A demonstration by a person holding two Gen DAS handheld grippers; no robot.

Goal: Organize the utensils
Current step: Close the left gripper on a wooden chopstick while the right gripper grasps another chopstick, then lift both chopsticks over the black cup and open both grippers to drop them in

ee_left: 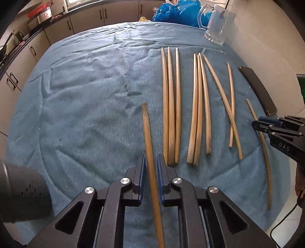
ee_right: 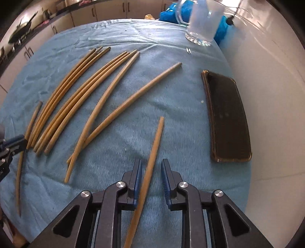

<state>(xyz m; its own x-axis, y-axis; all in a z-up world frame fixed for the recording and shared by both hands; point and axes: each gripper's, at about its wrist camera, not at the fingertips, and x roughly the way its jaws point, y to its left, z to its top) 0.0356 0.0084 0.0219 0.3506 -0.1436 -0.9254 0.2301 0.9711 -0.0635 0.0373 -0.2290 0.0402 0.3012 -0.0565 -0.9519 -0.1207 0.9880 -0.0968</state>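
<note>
Several wooden chopsticks lie on a blue cloth [ee_left: 85, 95]. A group of three [ee_left: 171, 106] and another group of three [ee_left: 200, 114] lie side by side; two more lie crossed [ee_left: 231, 112]. My left gripper [ee_left: 151, 162] has its jaws narrowly apart around one chopstick [ee_left: 148, 137], with small gaps at the pads. My right gripper [ee_right: 151, 167] is open around another chopstick [ee_right: 154, 148], which lies on the cloth between the jaws. The right gripper also shows in the left wrist view [ee_left: 256, 125], over that same chopstick [ee_left: 264, 148]. The left gripper shows at the left edge of the right wrist view [ee_right: 19, 140].
A glass mug [ee_left: 217, 24] stands at the far right of the table. A dark flat case [ee_right: 226, 118] lies along the right edge. Blue plastic bags [ee_left: 177, 11] sit behind the table. Kitchen cabinets [ee_left: 38, 43] run along the left.
</note>
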